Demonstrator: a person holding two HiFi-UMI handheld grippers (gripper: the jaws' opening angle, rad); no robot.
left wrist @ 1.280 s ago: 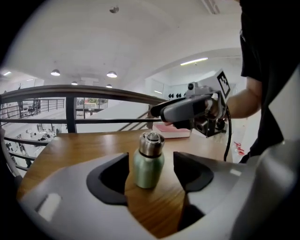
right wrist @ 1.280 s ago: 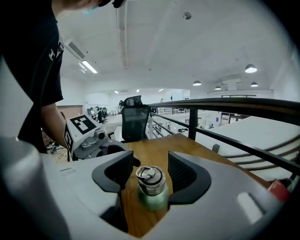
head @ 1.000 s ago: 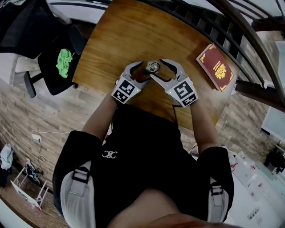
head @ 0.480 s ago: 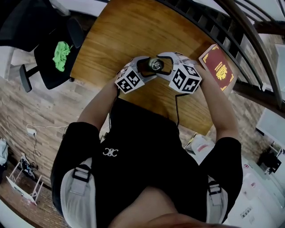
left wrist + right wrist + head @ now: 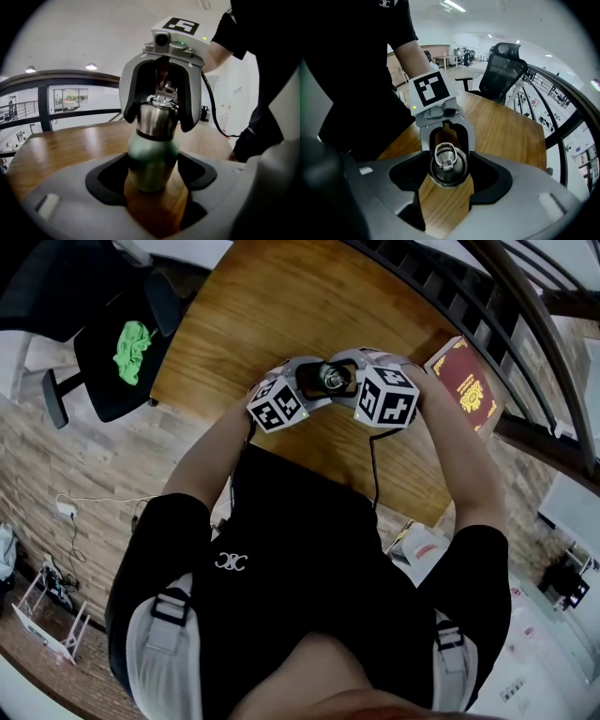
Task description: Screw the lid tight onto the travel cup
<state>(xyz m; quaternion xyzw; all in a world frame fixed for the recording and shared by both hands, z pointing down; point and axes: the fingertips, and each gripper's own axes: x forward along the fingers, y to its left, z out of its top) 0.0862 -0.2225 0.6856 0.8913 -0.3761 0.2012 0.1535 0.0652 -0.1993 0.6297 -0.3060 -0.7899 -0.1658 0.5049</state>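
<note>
The travel cup [image 5: 153,152] stood upright on the wooden table [image 5: 281,306], just above the middle of the head view, with both grippers meeting round it from either side. The left gripper [image 5: 153,177] had its jaws closed on the cup's green body, the dark pads pressed against it on both sides low in the left gripper view, and the base of the cup rested on the wood between them. The steel lid [image 5: 447,165] sat on top of the cup. In the right gripper view it showed from above, near the centre of the frame, with a metal ring lying on its top. The right gripper [image 5: 448,174] came at it from above and its jaws were closed round the lid, one pad against each side. In the left gripper view those same jaws flanked the steel top in the upper middle of the frame. The marker cubes of the two grippers lay just beside each other, below the cup in the head view. A red booklet [image 5: 466,381] with gold print lay flat at the table's right edge, well apart from the cup. Off the table, at the upper left of the head view, stood a black office chair [image 5: 105,390] with a green cloth [image 5: 129,348] on its seat. A dark railing [image 5: 56,77] ran behind the table on the left of the left gripper view.
</note>
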